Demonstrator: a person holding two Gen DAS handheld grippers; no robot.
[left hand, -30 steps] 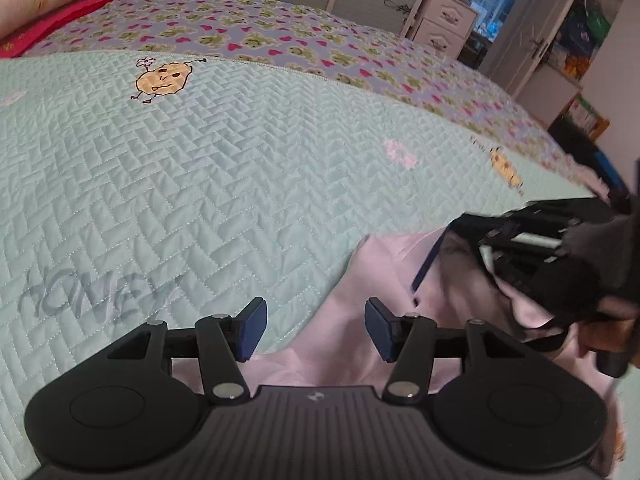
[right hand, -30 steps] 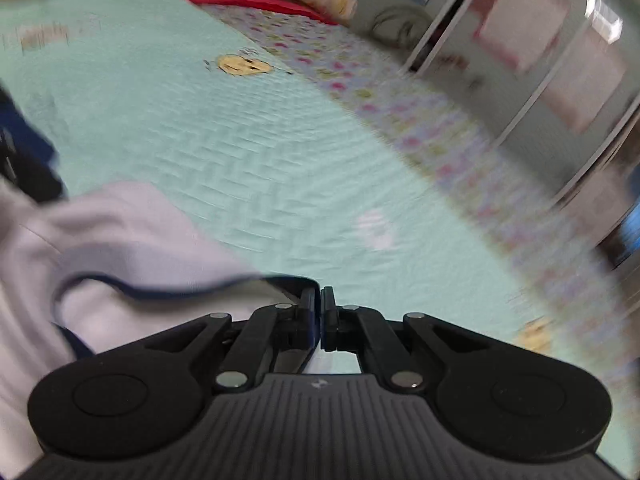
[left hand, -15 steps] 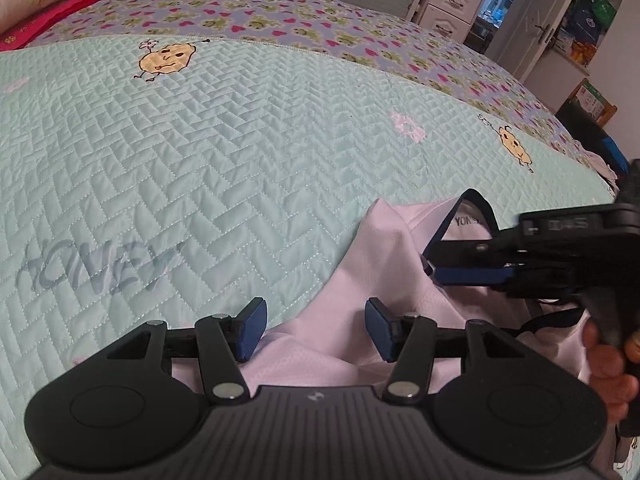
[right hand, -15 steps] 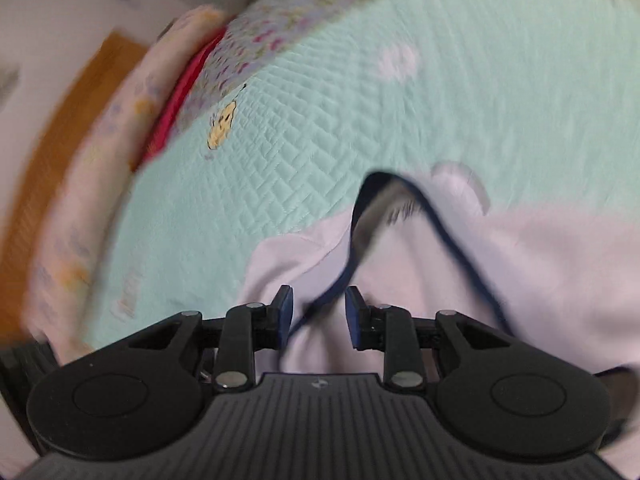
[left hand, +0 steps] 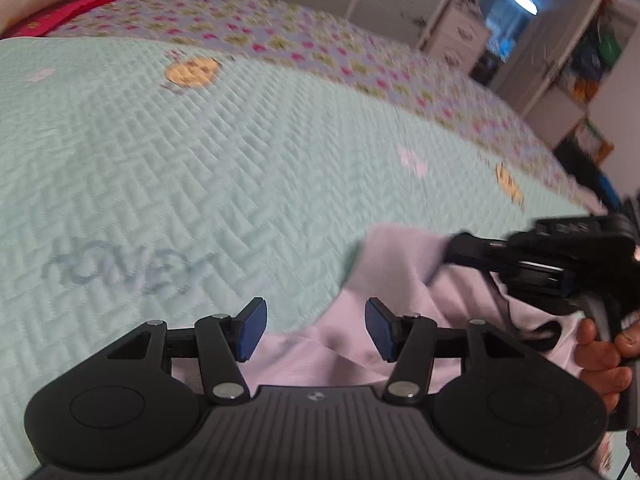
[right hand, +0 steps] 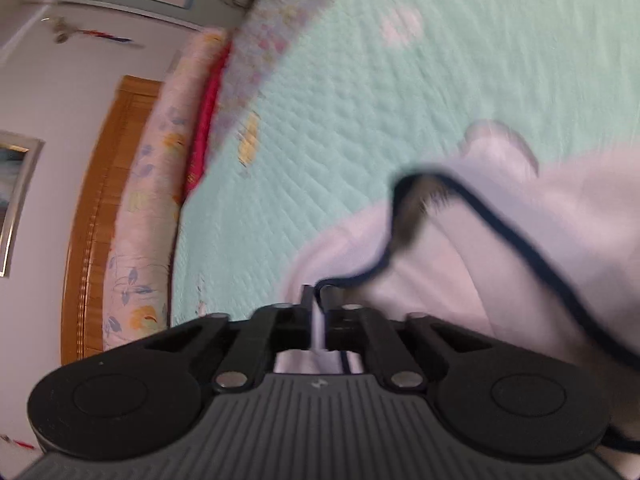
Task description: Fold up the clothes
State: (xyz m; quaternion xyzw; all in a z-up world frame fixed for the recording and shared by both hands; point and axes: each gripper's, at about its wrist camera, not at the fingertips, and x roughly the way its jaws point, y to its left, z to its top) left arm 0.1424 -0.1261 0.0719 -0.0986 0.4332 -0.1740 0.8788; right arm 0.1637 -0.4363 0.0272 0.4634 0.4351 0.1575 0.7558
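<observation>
Since half a second ago, the right gripper has gone from fingers apart around the dark collar trim to fingers pressed together on it, pinching the pale pink shirt at its neckline. Both views are blurred. Largest in sight is the mint-green quilted bedspread, filling both views, with faint "HONEY" lettering at about 9 o'clock in the left wrist view and a yellow cartoon patch towards 11 o'clock. Along its far edge runs a floral patterned border, and beyond that, white cupboards at 1 o'clock. In the right wrist view a wooden headboard and flowered pillow sit at 9 o'clock. The shirt lies crumpled on the bedspread, at 4 o'clock in the left wrist view. Over its near edge hovers the left gripper, its blue pads spread wide, holding nothing. At 3 o'clock there, a hand grips the right tool's handle.
</observation>
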